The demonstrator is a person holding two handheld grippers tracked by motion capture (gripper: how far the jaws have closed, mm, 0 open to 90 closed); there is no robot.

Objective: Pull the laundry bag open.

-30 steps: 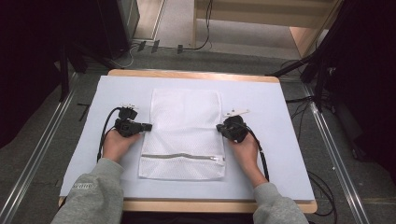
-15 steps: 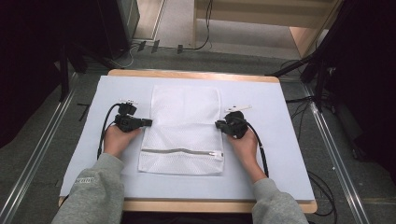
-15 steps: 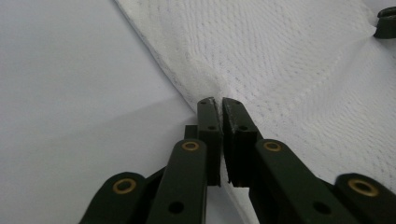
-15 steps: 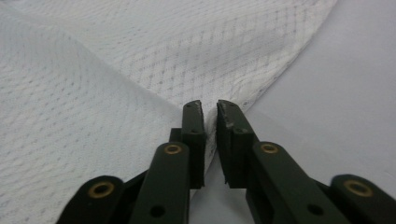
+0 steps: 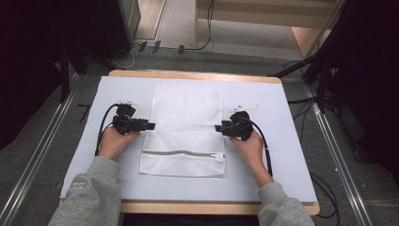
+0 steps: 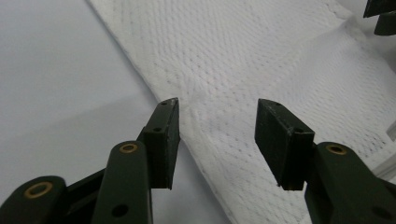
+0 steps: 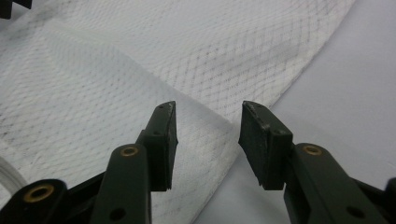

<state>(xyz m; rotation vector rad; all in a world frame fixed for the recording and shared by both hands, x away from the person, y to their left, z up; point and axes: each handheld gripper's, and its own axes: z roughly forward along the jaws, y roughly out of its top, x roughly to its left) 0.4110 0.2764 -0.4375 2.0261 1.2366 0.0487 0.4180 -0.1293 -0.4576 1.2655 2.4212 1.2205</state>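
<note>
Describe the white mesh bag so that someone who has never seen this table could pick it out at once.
Start at the wooden table with a pale sheet spread over it. In the middle of that sheet, between the left gripper and the right gripper, lies the mesh bag, flat. It is the one netted white fabric thing there, with a zipper running across it near the person's end.

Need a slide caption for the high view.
Both tools, left and right, open at the edges of a white mesh bag.

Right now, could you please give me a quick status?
Left gripper and right gripper just opened, empty. White mesh zippered laundry bag flat on table. Nothing obstructing.
</note>
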